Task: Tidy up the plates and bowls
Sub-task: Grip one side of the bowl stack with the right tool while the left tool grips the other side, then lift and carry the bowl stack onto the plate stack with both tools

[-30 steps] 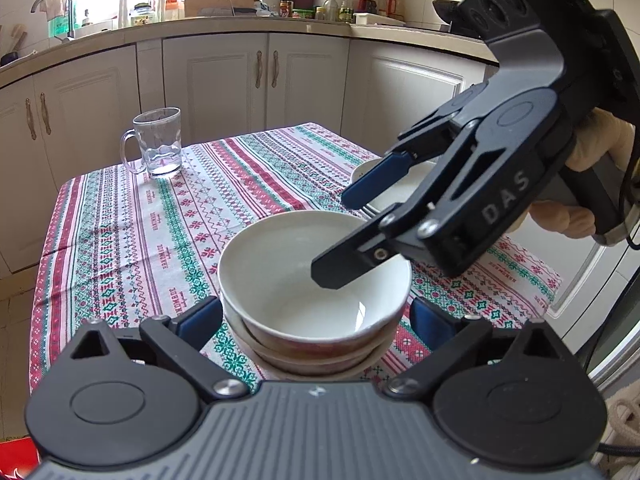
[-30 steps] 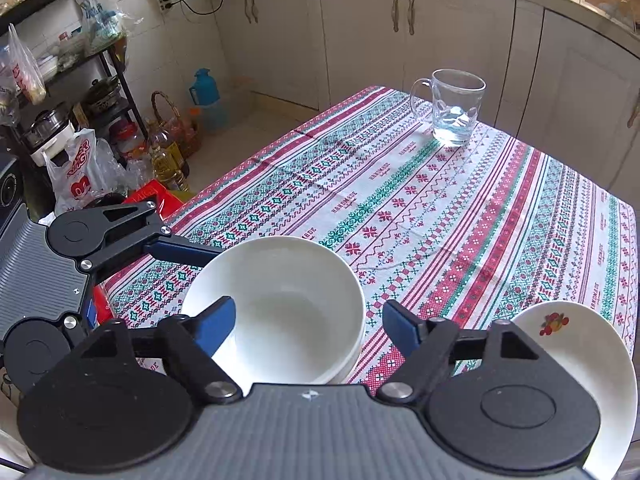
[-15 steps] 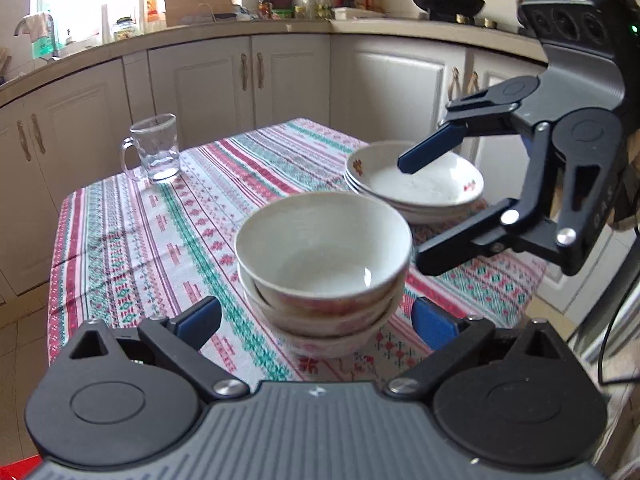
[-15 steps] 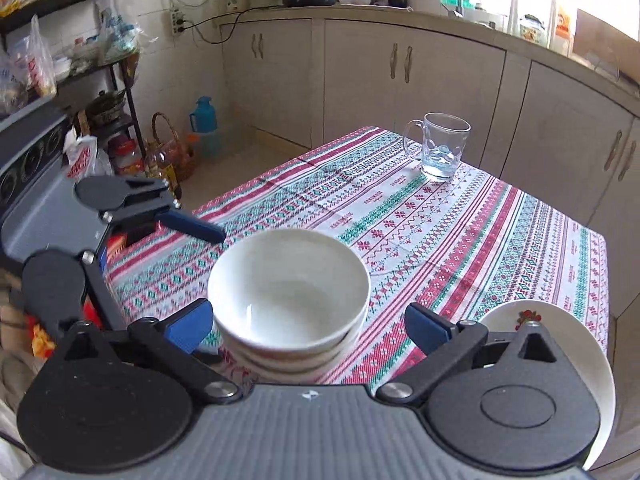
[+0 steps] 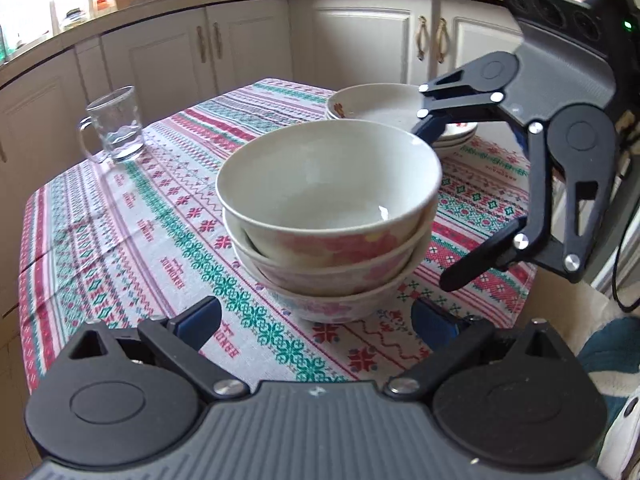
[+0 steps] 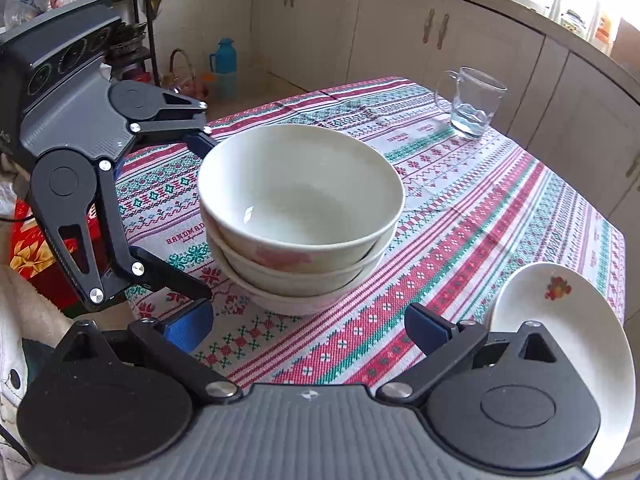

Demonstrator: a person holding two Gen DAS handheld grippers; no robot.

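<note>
Both grippers, left and right, stand open and empty, flanking the bowl stack, which lies just ahead of each.

Bright window daylight, blown-out glare, strong fisheye edge distortion.
</note>
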